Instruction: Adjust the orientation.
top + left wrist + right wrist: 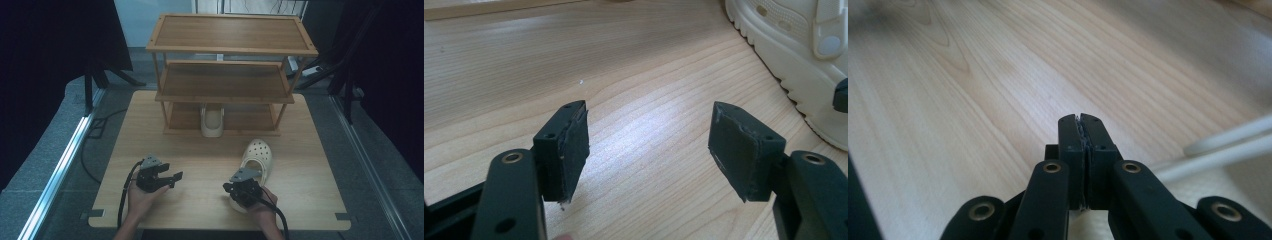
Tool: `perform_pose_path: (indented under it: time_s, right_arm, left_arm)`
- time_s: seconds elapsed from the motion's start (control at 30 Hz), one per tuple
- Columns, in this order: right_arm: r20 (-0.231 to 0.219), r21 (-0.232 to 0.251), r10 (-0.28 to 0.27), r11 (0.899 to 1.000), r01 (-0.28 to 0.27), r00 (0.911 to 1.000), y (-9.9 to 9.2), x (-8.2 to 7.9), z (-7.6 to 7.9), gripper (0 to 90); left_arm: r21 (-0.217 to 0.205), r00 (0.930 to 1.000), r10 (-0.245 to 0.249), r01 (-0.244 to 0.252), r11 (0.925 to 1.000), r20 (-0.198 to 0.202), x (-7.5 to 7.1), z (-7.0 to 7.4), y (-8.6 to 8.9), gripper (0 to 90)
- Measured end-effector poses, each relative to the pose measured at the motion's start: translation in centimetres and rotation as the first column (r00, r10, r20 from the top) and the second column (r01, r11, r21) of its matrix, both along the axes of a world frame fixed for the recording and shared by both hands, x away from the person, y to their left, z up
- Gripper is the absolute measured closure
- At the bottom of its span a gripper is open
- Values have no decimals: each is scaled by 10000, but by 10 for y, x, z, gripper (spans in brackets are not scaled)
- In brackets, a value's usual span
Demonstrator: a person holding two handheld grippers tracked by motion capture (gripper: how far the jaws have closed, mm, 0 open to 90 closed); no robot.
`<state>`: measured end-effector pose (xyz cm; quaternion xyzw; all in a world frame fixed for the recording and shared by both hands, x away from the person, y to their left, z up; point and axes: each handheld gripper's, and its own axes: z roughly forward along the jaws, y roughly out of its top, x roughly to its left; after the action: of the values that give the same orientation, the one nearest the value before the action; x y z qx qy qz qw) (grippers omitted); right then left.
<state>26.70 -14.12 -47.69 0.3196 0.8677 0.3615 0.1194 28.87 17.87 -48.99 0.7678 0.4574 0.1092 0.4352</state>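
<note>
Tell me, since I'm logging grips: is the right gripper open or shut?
Shut. In the right gripper view the right gripper has its two pads pressed flat together with nothing between them, just above the cream clog.

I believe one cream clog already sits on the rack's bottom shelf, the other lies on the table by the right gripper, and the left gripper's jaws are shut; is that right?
Not quite: the left gripper is open, its jaws wide apart over bare table, as the left gripper view shows. The rest holds: one clog sits on the rack's bottom shelf, and the other clog lies by the right gripper.

Left gripper agape, right gripper (low) pinched closed
</note>
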Motion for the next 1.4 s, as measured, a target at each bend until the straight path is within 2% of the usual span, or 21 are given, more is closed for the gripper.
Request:
perform_pose_path:
  time_s: [0.3,0.33,0.43,0.53,0.67,0.8,0.93,1.03,1.2,1.3,1.37,1.4]
  right_arm:
    - [-154,185,-180,9997,183,9997,-14,-7,1,892]
    - [-204,386,-295,9988,302,9994,-20,-10,0,893]
    - [-237,493,-360,9981,371,9991,-26,-13,0,893]
    - [-454,721,-480,9961,512,9978,-39,-15,0,893]
    - [-477,727,-668,9949,702,9966,-47,-15,1,892]
    - [-703,786,-1021,9911,1076,9923,-63,-12,2,892]
    - [-795,777,-1027,9910,1089,9915,-69,-11,2,889]
    - [-631,472,-1216,9911,1247,9906,-73,-11,4,884]
    - [-451,524,-1079,9925,1102,9931,-73,-11,4,863]
    - [-229,1071,-720,9915,740,9971,-73,-13,10,844]
    - [-62,1115,-625,9918,628,9980,-74,-14,14,824]
    - [241,1145,-656,9915,624,9976,-77,-16,20,791]
  left_arm:
    - [-227,10000,-10,10,9997,-5,-3,4,3,329]
    - [-241,10000,4,-4,9997,-7,-3,4,4,329]
    - [-291,10000,2,-3,9996,-12,-3,5,5,327]
    - [-415,10000,53,-55,9991,-49,-3,7,6,322]
    - [-499,10000,56,-58,9987,-45,-4,8,8,321]
    - [-499,10000,33,-35,9987,-41,-4,9,7,320]
    - [-515,9999,19,-25,9987,-105,-4,7,7,319]
    - [-517,9999,1,-7,9987,-108,-4,7,6,319]
    - [-500,10000,-25,21,9987,-92,-4,8,5,317]
    - [-481,9999,-45,39,9988,-127,-4,7,4,317]
    - [-462,9999,-76,69,9989,-142,-4,6,3,317]
    - [-475,9998,-78,71,9988,-155,-4,6,3,319]
